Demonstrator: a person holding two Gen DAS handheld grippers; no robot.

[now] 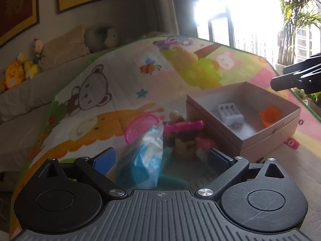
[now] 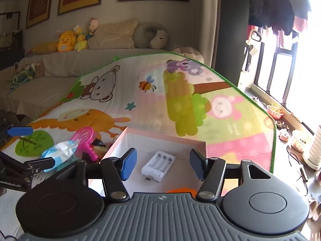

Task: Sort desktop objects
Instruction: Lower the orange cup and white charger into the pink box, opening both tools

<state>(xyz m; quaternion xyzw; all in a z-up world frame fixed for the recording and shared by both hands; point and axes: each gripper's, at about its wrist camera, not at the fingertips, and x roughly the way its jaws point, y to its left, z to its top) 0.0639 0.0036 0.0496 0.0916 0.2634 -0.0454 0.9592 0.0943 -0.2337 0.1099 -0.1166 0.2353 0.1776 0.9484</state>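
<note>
On the cartoon play mat (image 2: 140, 100), quick notes:

Box: cardboard box (image 1: 266, 134) sits on the mat, already holding a white battery charger (image 2: 158, 165) and an orange thing (image 1: 270, 115).

Pile: just left of the box, touching it I think. Pink strainer (image 1: 140, 127), pink spoon-ish toy (image 1: 184, 125), plastic bag with blue stuff (image 1: 144, 156), small toys behind.

Left gripper (image 1: 160, 156): jaws wide apart, nothing pinched. The bag lies between them but the pads aren't on it.

Right gripper (image 2: 162, 163): jaws apart, empty, hanging over the box above the charger.

How I'd do it: bag looks floppy and slippery, so I'd go low, centre it, and squeeze the bulky blue part, not the loose film. Don't snag the strainer.

View differences: left cam shows the whole orange thing and the toys behind the bag; right cam mostly hides those but shows the charger's plug end and the left gripper from the side.
</note>
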